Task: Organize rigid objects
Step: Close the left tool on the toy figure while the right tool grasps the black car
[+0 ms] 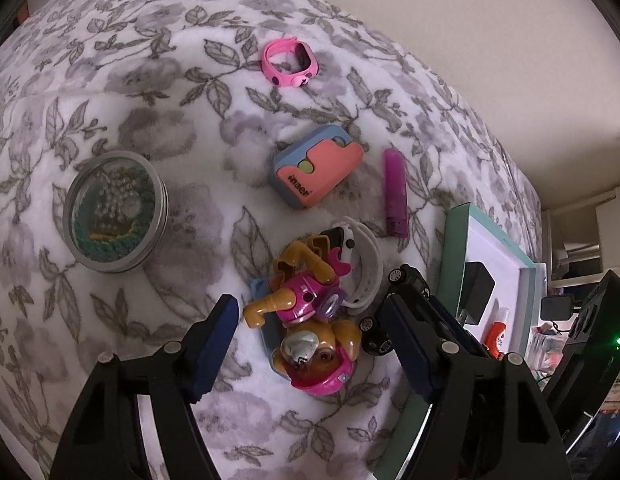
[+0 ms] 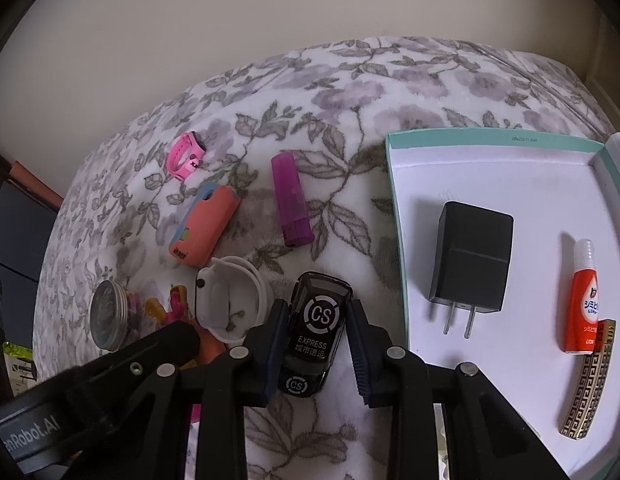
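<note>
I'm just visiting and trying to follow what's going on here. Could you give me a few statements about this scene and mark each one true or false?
1. The right gripper has its fingers closed on the black toy car. True.
2. The black charger lies on the flowered blanket. False: it lies inside the white box.
3. The left gripper is squeezing the toy dog figure. False: its fingers stand apart on either side of the figure, not pressing it.
4. The purple lighter lies on the blanket, outside the box. True.
5. The orange and white bottle is in the box. True.
</note>
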Demonstrator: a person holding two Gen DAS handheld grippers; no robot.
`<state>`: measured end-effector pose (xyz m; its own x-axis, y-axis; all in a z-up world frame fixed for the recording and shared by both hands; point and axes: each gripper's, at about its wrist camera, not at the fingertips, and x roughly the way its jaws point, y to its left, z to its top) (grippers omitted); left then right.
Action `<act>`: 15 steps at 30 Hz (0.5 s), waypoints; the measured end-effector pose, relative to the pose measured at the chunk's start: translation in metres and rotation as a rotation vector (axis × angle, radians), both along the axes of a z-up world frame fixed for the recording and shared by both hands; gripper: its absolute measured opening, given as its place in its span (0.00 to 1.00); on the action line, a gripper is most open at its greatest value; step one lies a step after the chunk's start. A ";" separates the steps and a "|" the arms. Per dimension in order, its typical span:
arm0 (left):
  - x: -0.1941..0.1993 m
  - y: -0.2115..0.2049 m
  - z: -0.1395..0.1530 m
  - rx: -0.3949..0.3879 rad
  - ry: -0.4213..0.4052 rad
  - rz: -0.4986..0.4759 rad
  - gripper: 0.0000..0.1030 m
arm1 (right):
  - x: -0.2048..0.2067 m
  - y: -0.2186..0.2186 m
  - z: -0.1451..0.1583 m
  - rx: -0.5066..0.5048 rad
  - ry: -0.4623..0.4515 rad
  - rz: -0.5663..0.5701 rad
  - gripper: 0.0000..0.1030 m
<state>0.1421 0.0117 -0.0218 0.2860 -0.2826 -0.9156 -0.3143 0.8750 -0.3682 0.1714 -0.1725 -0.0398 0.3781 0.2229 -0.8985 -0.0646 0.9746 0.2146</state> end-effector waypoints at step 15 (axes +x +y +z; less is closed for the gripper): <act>-0.004 0.002 -0.011 -0.067 0.026 0.033 0.44 | -0.008 -0.007 0.001 0.040 0.029 -0.011 0.30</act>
